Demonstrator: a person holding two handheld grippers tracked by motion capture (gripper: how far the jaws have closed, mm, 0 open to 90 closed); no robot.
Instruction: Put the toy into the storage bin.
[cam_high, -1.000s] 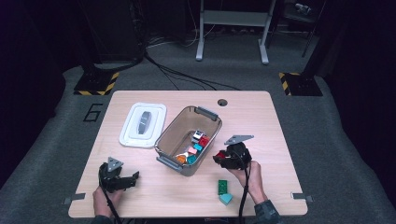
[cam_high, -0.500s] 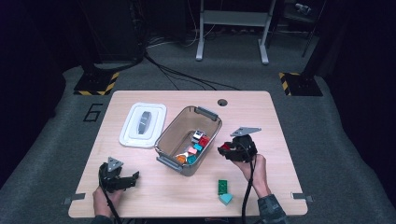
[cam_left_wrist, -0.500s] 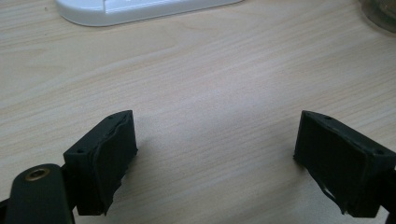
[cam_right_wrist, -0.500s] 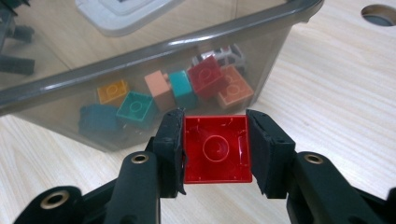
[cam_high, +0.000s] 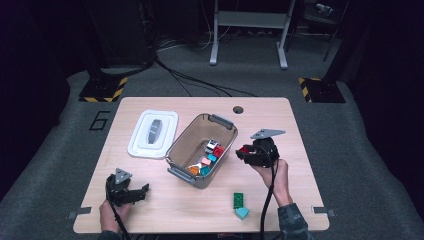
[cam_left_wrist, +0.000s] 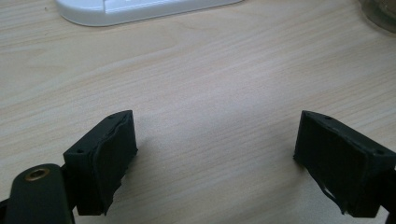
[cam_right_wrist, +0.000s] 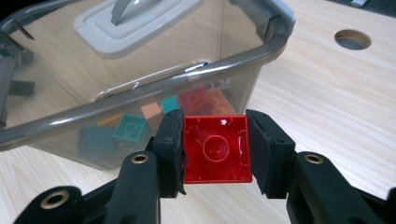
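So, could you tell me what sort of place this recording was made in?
Probably a lab or studio set up for recording: a lone wooden table on grey carpet, dark surroundings, cables across the floor, and hazard-striped stand bases at the corners.

I see a red brick (cam_right_wrist: 215, 149), hollow underside toward me, pinched between the fingers (cam_right_wrist: 169, 149), just beside the translucent grey bin (cam_high: 180, 145) that holds mixed coloured bricks (cam_high: 207, 159). A green brick (cam_high: 238, 200) and teal piece (cam_high: 242, 212) lie on the bench (cam_high: 300, 150).
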